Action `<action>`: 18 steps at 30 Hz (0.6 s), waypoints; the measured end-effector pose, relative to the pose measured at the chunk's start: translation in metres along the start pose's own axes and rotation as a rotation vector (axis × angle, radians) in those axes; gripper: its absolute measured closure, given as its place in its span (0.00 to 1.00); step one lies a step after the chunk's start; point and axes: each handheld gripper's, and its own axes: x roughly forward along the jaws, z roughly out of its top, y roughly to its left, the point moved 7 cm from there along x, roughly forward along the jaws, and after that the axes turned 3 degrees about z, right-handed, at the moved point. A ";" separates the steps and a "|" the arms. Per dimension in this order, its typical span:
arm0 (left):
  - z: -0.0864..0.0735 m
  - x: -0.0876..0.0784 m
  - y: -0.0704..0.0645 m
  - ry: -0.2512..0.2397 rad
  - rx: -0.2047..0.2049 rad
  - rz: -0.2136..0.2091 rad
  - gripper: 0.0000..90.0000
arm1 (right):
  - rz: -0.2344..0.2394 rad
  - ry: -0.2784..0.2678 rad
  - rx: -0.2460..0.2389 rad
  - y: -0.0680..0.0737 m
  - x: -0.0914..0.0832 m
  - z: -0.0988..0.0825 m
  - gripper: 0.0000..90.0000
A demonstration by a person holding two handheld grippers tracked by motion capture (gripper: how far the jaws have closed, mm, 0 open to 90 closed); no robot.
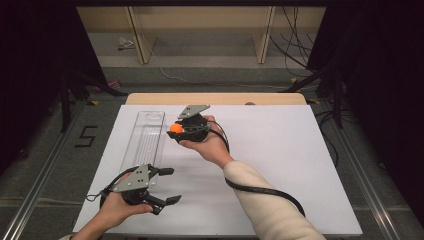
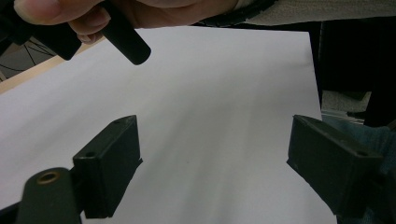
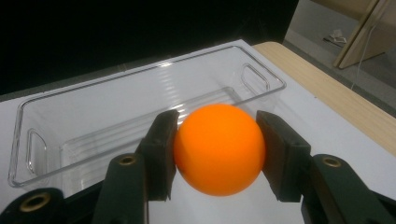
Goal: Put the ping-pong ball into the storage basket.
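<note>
The right gripper [image 3: 218,149] has its two black jaws pressed against either side of an orange ball [image 3: 219,148], holding it above the white table [image 1: 280,150]. Just beyond the fingertips lies a long clear plastic tray [image 3: 140,107], nothing inside it, its near wall just past the ball. The left gripper [image 1: 170,186] sits well apart, near the table's front edge, its jaws spread wide with only bare white surface between them.
</note>
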 end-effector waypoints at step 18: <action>0.000 0.000 -0.001 0.002 0.000 -0.006 0.18 | 0.010 0.008 -0.005 0.003 0.008 0.005 0.57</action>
